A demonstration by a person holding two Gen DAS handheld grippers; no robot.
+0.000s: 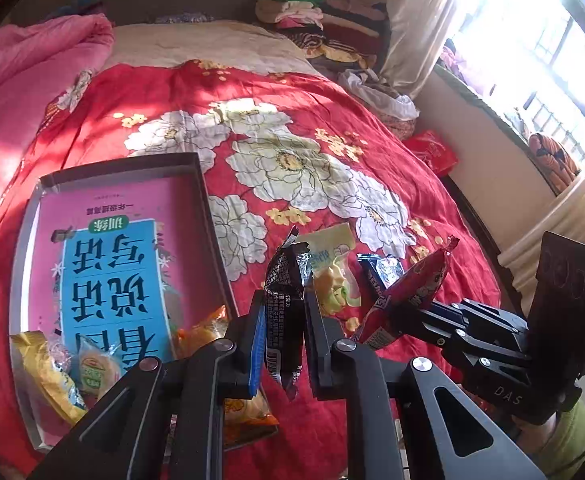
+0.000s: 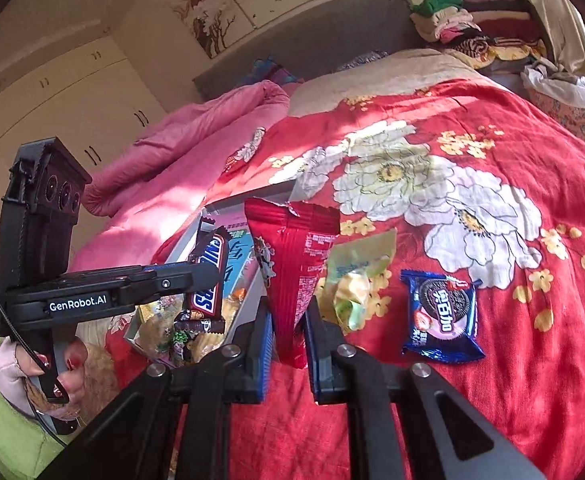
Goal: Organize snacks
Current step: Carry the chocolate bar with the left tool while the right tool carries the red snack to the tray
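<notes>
My left gripper [image 1: 284, 300] is shut on a dark brown Snickers bar [image 1: 283, 312], held upright above the red flowered bedspread [image 1: 292, 120]. In the right wrist view the left gripper [image 2: 208, 276] holds the Snickers bar [image 2: 208, 276] over a shallow cardboard box [image 2: 248, 196]. The right gripper [image 2: 288, 312] is shut on a red snack packet [image 2: 296, 264], also lifted off the bed. A blue Oreo pack [image 2: 440, 316] and a pale yellow-green packet [image 2: 356, 280] lie on the bedspread beyond it. The box [image 1: 124, 168] holds a pink and blue book and several yellow and orange snacks [image 1: 52, 372].
A pink quilt [image 1: 32, 64] is bunched at the bed's far left. Folded clothes [image 1: 324, 20] are stacked by the headboard. A red bag [image 1: 432, 152] sits at the bed's right edge under a bright window. A person's hand [image 2: 52, 364] in a green sleeve grips the left handle.
</notes>
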